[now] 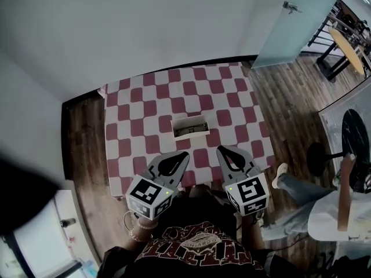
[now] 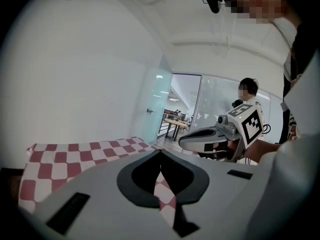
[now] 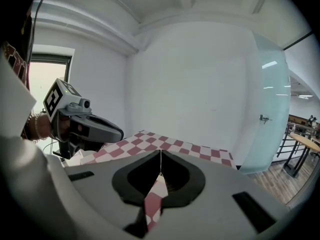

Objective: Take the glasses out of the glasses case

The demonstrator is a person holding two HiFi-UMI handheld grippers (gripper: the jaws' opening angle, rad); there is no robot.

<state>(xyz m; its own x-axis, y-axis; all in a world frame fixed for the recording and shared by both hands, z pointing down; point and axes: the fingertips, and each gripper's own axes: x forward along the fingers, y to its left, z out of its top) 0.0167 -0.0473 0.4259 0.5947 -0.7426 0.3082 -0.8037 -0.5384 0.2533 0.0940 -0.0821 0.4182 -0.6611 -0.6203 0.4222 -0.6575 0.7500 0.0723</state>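
I am holding my left tool (image 1: 185,154) and right tool (image 1: 220,149) clenched shut, gripping nothing, over the near edge of the tabletop (image 1: 232,97). The glasses case (image 1: 191,126) is lying open mid-tabletop, untouched, with the glasses (image 1: 191,131) apparently inside. Removal is not yet begun.

Red-white checkered tablecloth (image 1: 174,91); wood floor (image 1: 284,97) around; frosted glass door (image 1: 295,22); 1 person (image 1: 330,216) at right edge.

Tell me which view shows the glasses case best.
Head view: the glasses case lies whole, seen from above, mid tablecloth. In the gripper views it cannot be made out past the left claw and right claw; mostly cloth shows.
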